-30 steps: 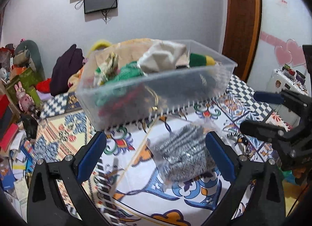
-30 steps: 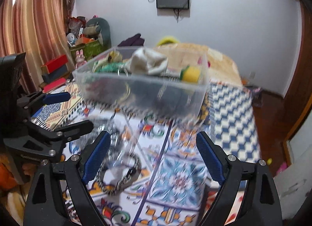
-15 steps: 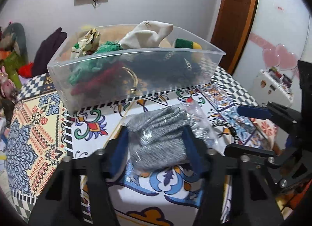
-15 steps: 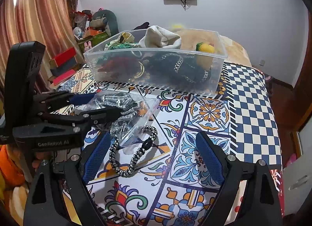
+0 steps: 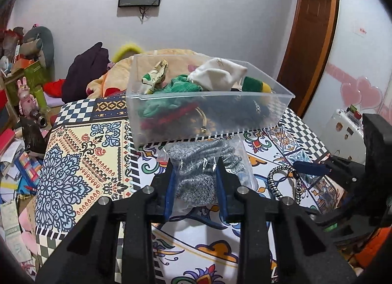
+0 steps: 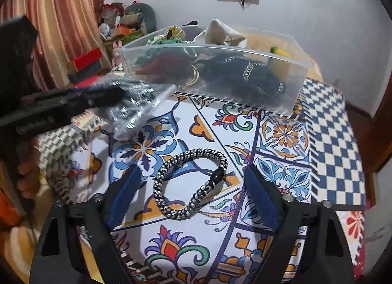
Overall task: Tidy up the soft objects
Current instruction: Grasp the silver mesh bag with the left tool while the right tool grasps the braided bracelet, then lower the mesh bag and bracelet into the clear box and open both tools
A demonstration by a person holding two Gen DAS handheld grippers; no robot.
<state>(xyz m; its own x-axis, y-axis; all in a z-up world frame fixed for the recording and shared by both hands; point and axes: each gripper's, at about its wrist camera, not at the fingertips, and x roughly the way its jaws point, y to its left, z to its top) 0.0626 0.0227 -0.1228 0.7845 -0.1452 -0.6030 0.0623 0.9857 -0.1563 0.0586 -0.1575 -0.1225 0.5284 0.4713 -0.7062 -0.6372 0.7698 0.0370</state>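
Observation:
My left gripper (image 5: 194, 183) is shut on a clear bag of grey knit fabric (image 5: 196, 173) and holds it above the patterned bedcover, just in front of the clear plastic bin (image 5: 281, 105). The bin holds several soft items: green, red, white and black. In the right wrist view the bag (image 6: 132, 105) and left gripper (image 6: 73, 102) show blurred at the left. My right gripper (image 6: 191, 186) is open, low over a black-and-white braided cord loop (image 6: 191, 181) that lies between its fingers. The bin (image 6: 294, 88) stands beyond it.
The patterned bedcover (image 5: 80, 161) spreads around the bin. Clutter, boxes and toys (image 5: 22, 102) crowd the floor at the left. A dark garment and a blanket (image 5: 85, 78) lie behind the bin. A wooden door (image 5: 316, 26) and a small white appliance (image 5: 345, 127) are at the right.
My left gripper closed on the grey knit bag and lifted it off the bedcover. The braided cord, earlier under the bag, now lies bare between my right gripper's fingers.

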